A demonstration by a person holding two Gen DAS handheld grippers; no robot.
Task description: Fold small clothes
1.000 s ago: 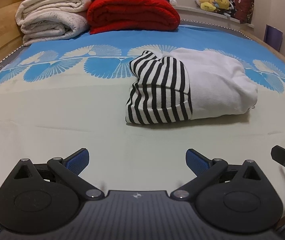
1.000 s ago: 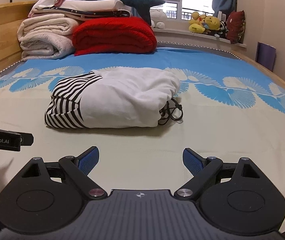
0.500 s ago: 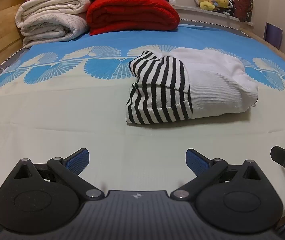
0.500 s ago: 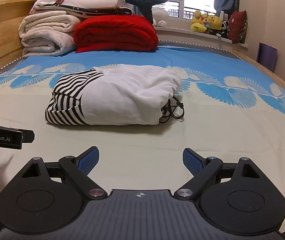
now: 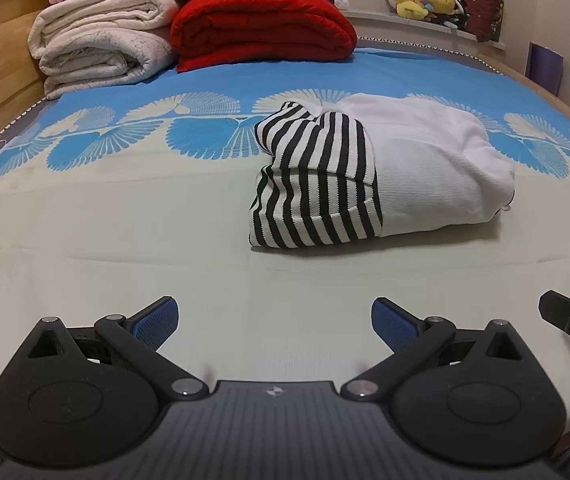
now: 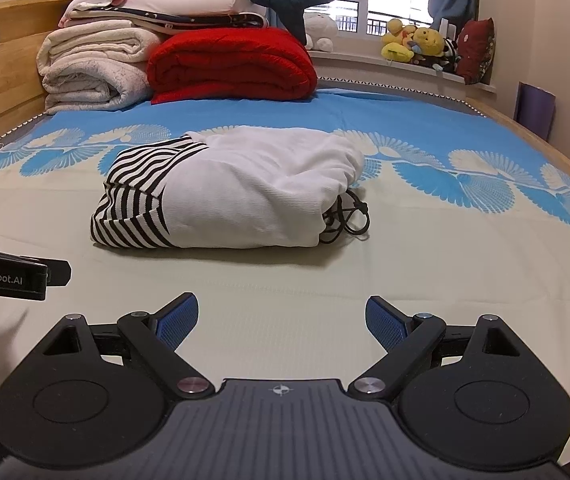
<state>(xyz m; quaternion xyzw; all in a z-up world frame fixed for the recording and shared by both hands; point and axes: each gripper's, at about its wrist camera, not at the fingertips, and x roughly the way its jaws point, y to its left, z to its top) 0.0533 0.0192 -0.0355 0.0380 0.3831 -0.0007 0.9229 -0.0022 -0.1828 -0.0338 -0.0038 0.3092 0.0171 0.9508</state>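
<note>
Change: both views sit slightly lower than before; garment unmoved.
Left claw: spread, empty.
Right claw: spread, empty.
Folded white and black-striped garment: on the blue-patterned bed.
Writing: "GenRobot.AI" on left claw body.

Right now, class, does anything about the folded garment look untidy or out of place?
Yes. A black drawstring spills out in loops from the right end of the folded garment onto the bed, instead of being tucked inside.
</note>
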